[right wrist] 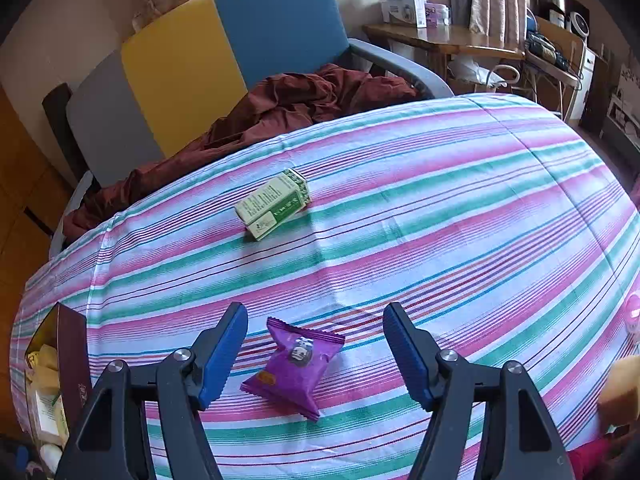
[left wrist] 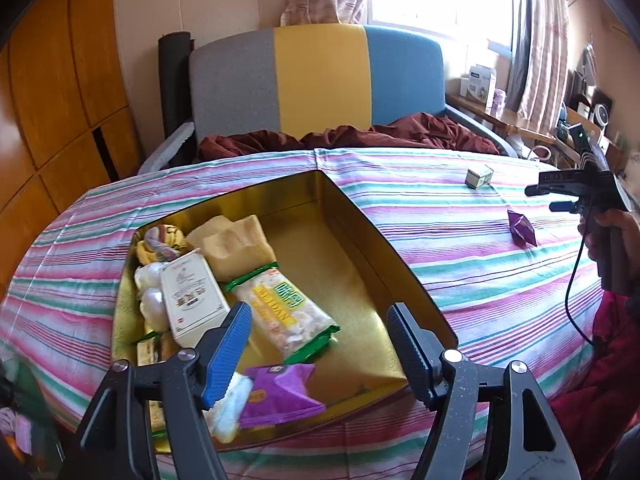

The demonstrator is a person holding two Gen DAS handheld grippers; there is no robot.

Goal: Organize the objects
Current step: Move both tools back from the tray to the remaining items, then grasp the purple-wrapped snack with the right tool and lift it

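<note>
- Landmark: open gold-lined rectangular tin box point(left wrist: 352, 216) on the counter with the pink, green and white striped cloth point(left wrist: 460, 264).
- Already in the box: cream rectangular carton point(left wrist: 194, 296), clear bag of pale snacks with green ends point(left wrist: 284, 312), tan paper-wrapped bundles point(left wrist: 236, 248), purple foil snack packet point(left wrist: 280, 396) at the near end, plus a few small items along the far-left wall that are too blurred to name.
- Right half of the box floor is bare, so there's room.
- Left hand-held gripper point(left wrist: 320, 352) hovers over the near end of the box, jaws apart, nothing between the pads.
- Left outside: a second purple foil snack packet point(right wrist: 296, 364) on the cloth well to the right of the box, and a small green and white cardboard box point(right wrist: 276, 208) beyond it, further from the box.
- Right hand-held gripper point(right wrist: 316, 354) is over that loose purple packet, jaws apart and straddling it, pads not touching.
- Judgement: mostly done; two loose items remain, purple packet likely next, then the green box.
</note>
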